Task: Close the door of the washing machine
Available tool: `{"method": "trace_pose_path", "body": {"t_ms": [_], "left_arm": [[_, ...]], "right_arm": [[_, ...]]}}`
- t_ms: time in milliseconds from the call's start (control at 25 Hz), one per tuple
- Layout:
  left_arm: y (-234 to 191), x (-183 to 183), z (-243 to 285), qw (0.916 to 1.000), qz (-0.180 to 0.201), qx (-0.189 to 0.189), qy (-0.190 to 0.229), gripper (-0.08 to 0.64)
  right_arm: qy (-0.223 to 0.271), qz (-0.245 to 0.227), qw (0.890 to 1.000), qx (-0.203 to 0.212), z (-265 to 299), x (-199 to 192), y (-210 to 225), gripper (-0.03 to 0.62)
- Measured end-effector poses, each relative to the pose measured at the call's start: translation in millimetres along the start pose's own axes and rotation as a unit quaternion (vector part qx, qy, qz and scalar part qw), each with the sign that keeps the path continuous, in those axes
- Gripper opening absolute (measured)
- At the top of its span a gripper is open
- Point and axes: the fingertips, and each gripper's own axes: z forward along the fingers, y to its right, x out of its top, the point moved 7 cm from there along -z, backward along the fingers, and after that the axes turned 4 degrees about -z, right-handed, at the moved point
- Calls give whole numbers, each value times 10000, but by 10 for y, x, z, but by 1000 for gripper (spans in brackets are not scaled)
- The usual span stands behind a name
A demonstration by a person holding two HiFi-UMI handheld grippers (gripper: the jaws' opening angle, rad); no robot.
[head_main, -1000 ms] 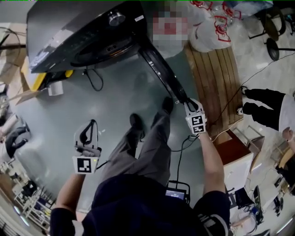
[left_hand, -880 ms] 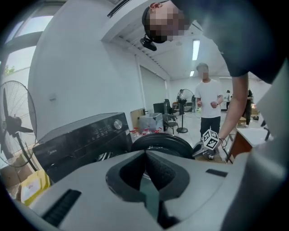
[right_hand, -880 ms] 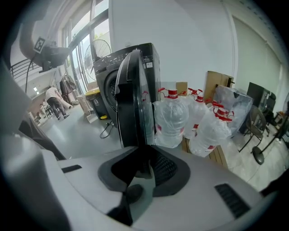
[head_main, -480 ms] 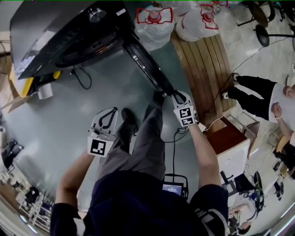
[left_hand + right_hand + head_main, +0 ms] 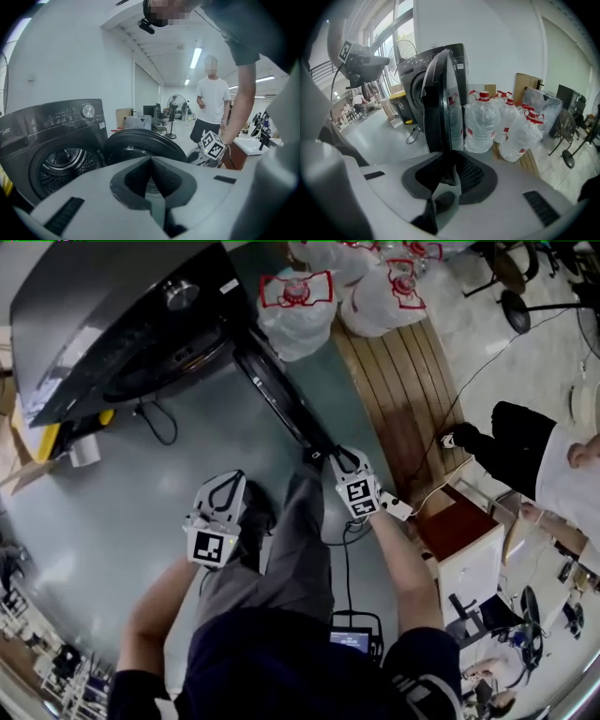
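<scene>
Well, the job had hardly begun. In the head view the washing machine (image 5: 122, 324) filled the upper left of the frame, and its door (image 5: 281, 395) stood wide open, running from the machine's front down toward the middle of the picture, well clear of the drum opening (image 5: 65, 164).

My right gripper (image 5: 337, 457) sat at the door's free end, just right of centre. In the right gripper view the door's rim came straight down the middle of the frame and ran in between my jaws, which were partly closed and, as far as I could judge, clamped on that rim. My left gripper (image 5: 223, 486), lower and left of centre, had its jaws pressed together with nothing between them and touched nothing; its own view looked across at the dark drum on the left and the round door in the middle.

So what was done was the grip on the door. Everything else was left: swinging it round to the front of the machine and pressing it home until it latched. The water bottles (image 5: 295, 301) at the top of the frame stood just behind the door, on the side away from the swing, as I read it.
</scene>
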Motion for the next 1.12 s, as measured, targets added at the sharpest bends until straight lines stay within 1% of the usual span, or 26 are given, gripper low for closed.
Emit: {"method": "trace_pose_path", "body": {"t_ms": [80, 280, 440, 600, 760, 880, 1120], "left_arm": [[-22, -36, -41, 10000, -4, 23, 29, 25], [-122, -154, -226, 9999, -11, 159, -47, 25], [-254, -242, -405, 9993, -118, 342, -12, 25], [-355, -352, -572, 9987, -106, 498, -61, 25], [-462, -445, -733, 9971, -199, 733, 17, 25], [-540, -522, -834, 9958, -240, 886, -30, 26], [-604, -612, -927, 9953, -229, 925, -173, 26]], "right_arm": [[-27, -7, 10000, 25, 14, 14, -131, 91], [-100, 16, 9999, 56, 74, 55, -493, 97], [-156, 87, 9998, 0, 137, 109, -774, 100], [-181, 146, 9997, -66, 224, 140, -1042, 104], [-239, 212, 9995, -27, 330, 202, -1339, 112], [-310, 179, 9994, 13, 431, 273, -1550, 123], [-380, 360, 9986, -60, 537, 408, -1859, 127]]}}
